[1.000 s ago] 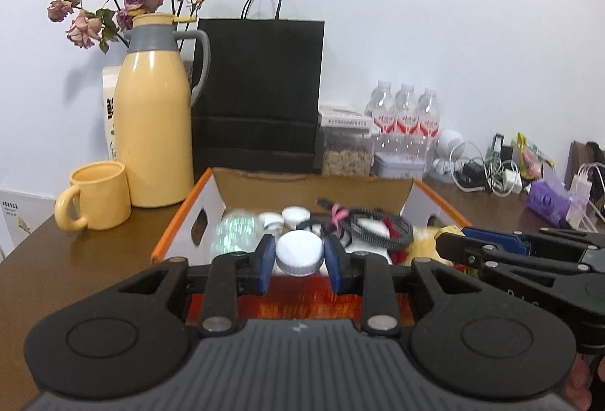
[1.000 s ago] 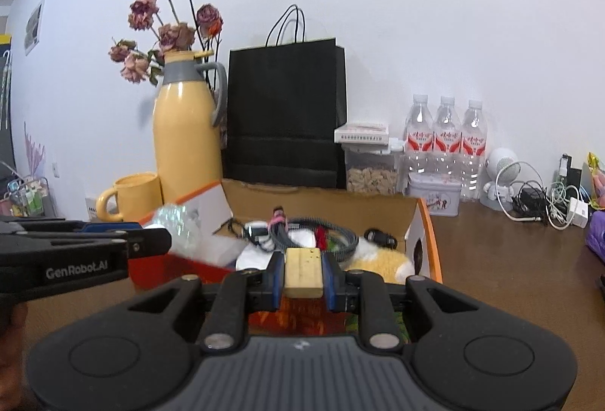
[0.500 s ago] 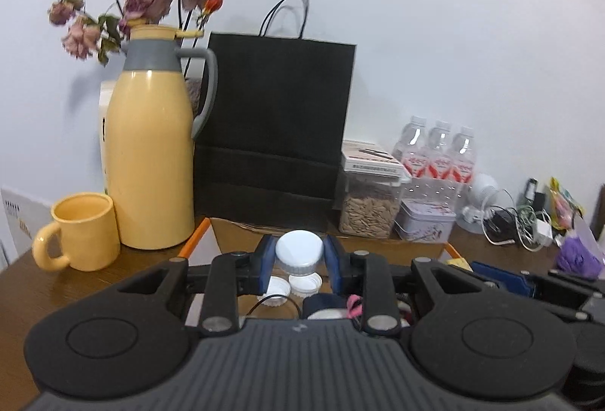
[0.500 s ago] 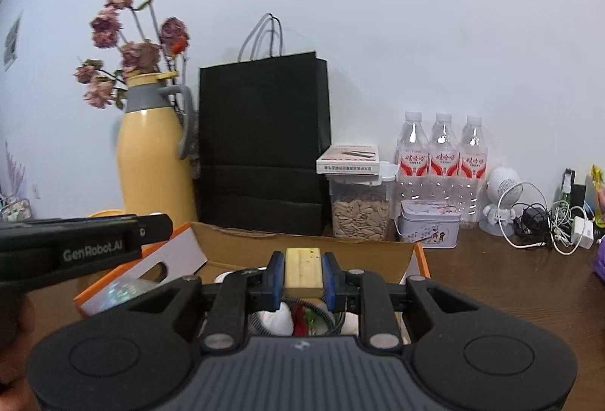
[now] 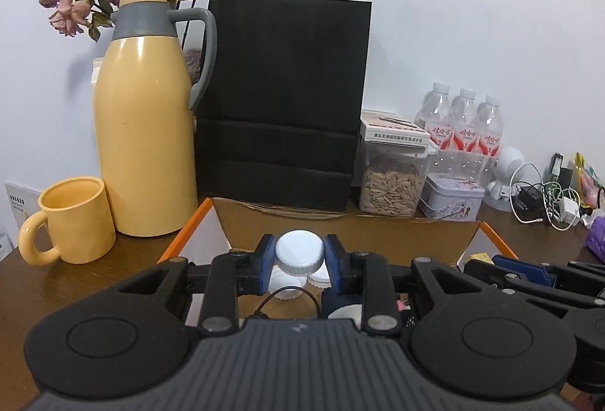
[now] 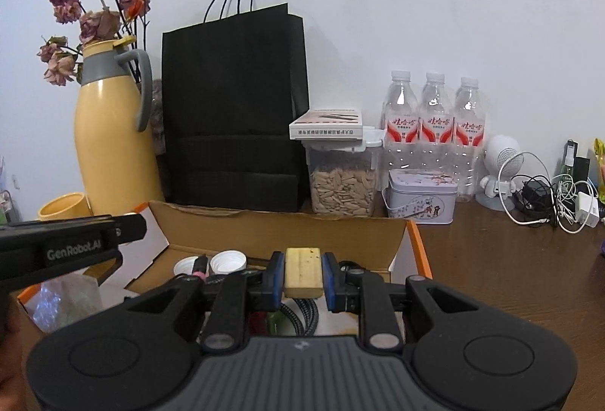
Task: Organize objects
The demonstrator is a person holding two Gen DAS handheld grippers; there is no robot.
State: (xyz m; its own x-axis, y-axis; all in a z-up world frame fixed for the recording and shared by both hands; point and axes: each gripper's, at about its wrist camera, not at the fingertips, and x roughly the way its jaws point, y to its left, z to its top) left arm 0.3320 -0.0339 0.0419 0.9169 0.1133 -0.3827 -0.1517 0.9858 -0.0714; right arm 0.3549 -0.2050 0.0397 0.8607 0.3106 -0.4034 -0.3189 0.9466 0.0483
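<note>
**A:** So, where are we in the tidying?

**B:** Mid-carry, I'd judge. The left gripper (image 5: 299, 261) is clamped on a white bottle cap (image 5: 298, 256), its blue pads pressing either side. The right gripper (image 6: 302, 276) is closed narrow on a small yellowish block (image 6: 303, 272), maybe a sponge or wood; I can't tell which.

**A:** And where are those two things?

**B:** Both are held up over the cardboard box (image 6: 280, 224) with the orange rim, not resting on anything. Inside the box, below them, lie more white caps (image 6: 228, 261) and a braided cable (image 6: 302, 312).

**A:** What's behind the box?

**B:** A black paper bag (image 5: 283, 97), a yellow thermos jug (image 5: 145, 131) with dried roses beside it, a yellow mug (image 5: 73, 222), and a clear jar of seeds (image 6: 342, 184). All on the brown table (image 6: 491, 259).

**A:** Next move?

**B:** Likely picking a spot for each piece, whether into the box or out onto the table. It calls for lowering until the item is supported, then spreading the jaws, without the two grippers bumping, since they sit just beside each other.
</note>
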